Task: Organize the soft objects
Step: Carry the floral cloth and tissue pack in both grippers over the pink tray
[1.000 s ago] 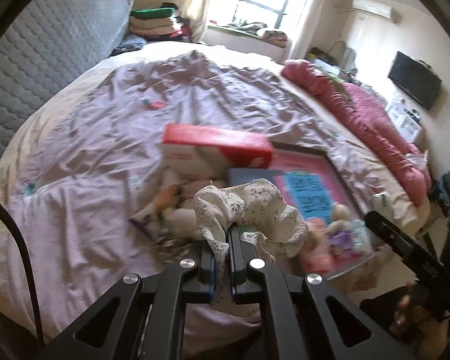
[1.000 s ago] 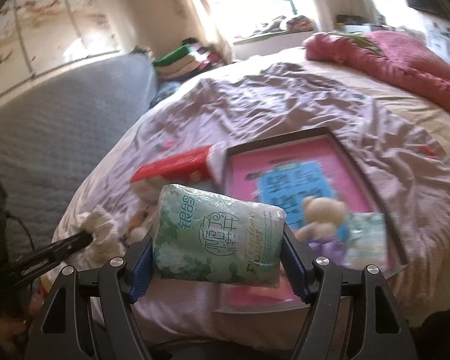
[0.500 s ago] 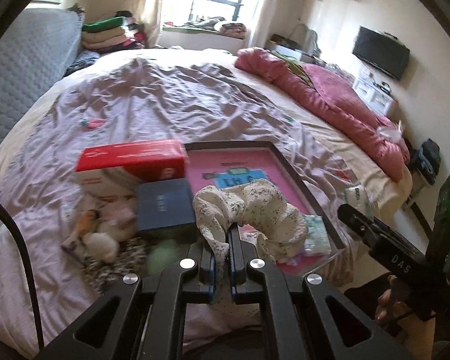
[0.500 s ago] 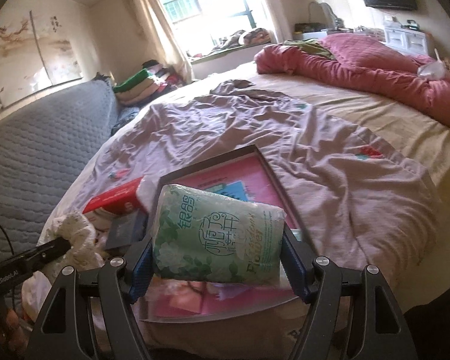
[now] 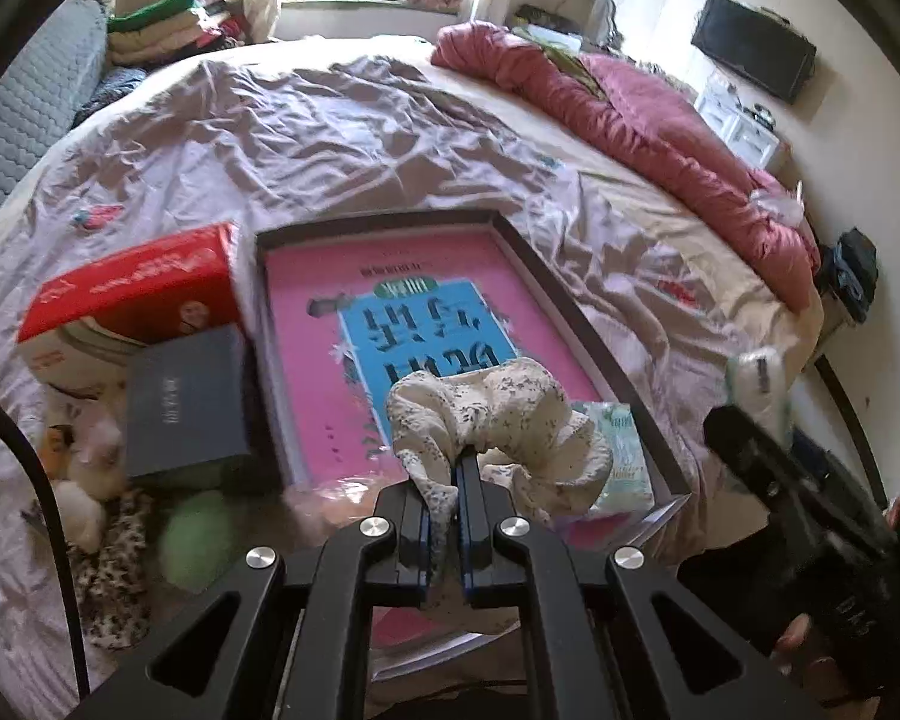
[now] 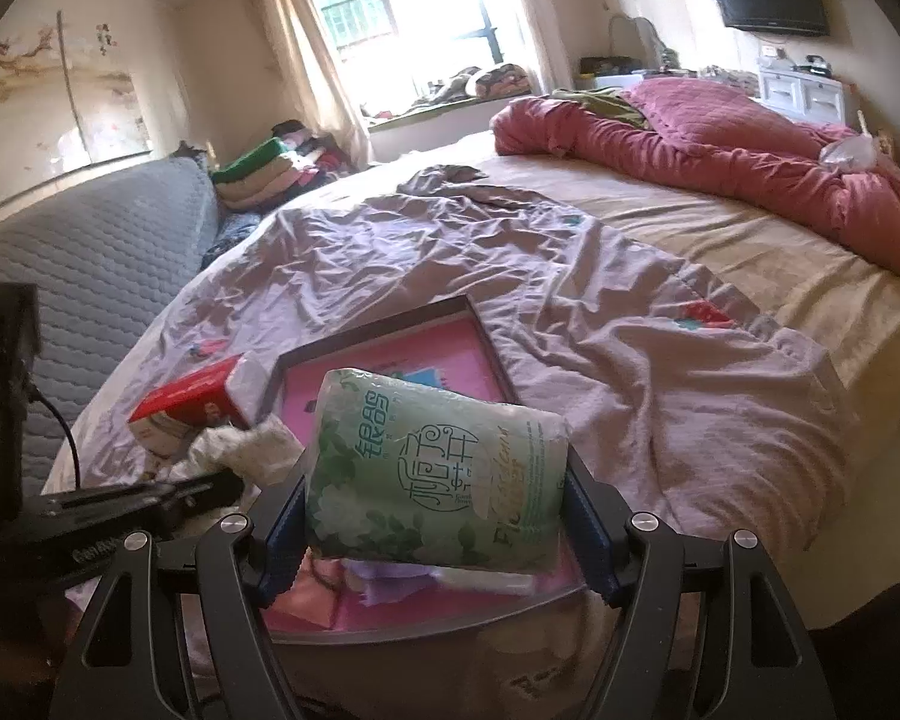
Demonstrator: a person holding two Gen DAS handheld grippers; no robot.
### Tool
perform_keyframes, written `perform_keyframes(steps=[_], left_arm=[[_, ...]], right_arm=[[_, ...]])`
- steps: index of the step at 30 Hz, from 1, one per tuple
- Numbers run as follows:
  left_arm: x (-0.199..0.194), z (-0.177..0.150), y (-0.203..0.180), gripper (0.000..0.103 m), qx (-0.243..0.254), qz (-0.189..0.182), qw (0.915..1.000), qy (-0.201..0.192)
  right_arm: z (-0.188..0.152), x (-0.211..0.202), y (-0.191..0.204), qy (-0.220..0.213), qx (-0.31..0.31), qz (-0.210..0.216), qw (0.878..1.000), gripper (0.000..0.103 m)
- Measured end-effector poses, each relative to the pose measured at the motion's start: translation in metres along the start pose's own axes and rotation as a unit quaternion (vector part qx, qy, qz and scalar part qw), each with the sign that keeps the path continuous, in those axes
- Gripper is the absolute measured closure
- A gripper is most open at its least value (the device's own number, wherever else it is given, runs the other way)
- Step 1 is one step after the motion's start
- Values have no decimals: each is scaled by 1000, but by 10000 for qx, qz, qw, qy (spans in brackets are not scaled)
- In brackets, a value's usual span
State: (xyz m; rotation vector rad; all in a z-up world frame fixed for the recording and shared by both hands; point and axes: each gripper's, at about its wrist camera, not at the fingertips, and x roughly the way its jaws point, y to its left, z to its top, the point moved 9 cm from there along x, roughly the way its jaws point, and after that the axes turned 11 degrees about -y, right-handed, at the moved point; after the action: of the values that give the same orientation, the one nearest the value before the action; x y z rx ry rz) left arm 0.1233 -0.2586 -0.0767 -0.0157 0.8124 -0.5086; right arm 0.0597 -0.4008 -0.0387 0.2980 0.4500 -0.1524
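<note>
My left gripper (image 5: 456,468) is shut on a cream flower-print scrunchie (image 5: 498,426) and holds it over the near end of a dark-framed pink tray (image 5: 570,306) on the bed. My right gripper (image 6: 432,492) is shut on a green tissue pack (image 6: 432,480) held above the same tray (image 6: 378,336). The scrunchie also shows in the right wrist view (image 6: 246,450), left of the pack. A second tissue pack (image 5: 621,456) lies in the tray's near right corner. The right gripper shows at the right edge of the left wrist view (image 5: 750,420).
A red and white box (image 5: 132,294) and a dark grey box (image 5: 186,402) lie left of the tray. Plush toys (image 5: 90,468), a green ball (image 5: 198,528) and a leopard-print cloth (image 5: 114,576) lie at near left. A red quilt (image 5: 660,120) lies far right.
Both grippers have swung to the right and over the tray, each still holding its object. The view now takes in more of the tray and the right side of the bed.
</note>
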Motion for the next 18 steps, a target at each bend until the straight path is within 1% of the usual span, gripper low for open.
perform_keyframes(steps=[4, 8, 11, 13, 16, 18], left_arm=[[9, -10, -6, 96, 337, 26, 9994, 67], [18, -17, -7, 95, 484, -1, 9987, 186], [22, -17, -4, 95, 556, -10, 9983, 198], [24, -16, -2, 95, 526, -39, 9984, 201], [24, -11, 0, 95, 403, -225, 9989, 122], [26, -11, 2, 95, 416, -236, 9987, 176]], right_arm=[[-5, 6, -4, 122, -42, -36, 9999, 28], [-13, 16, -1, 279, -231, -135, 9993, 28], [-18, 24, 2, 364, -341, -190, 9986, 28], [-20, 29, 4, 424, -424, -255, 9979, 28], [-20, 33, 9, 426, -527, -291, 9973, 28], [-22, 39, 10, 480, -614, -338, 9964, 28]])
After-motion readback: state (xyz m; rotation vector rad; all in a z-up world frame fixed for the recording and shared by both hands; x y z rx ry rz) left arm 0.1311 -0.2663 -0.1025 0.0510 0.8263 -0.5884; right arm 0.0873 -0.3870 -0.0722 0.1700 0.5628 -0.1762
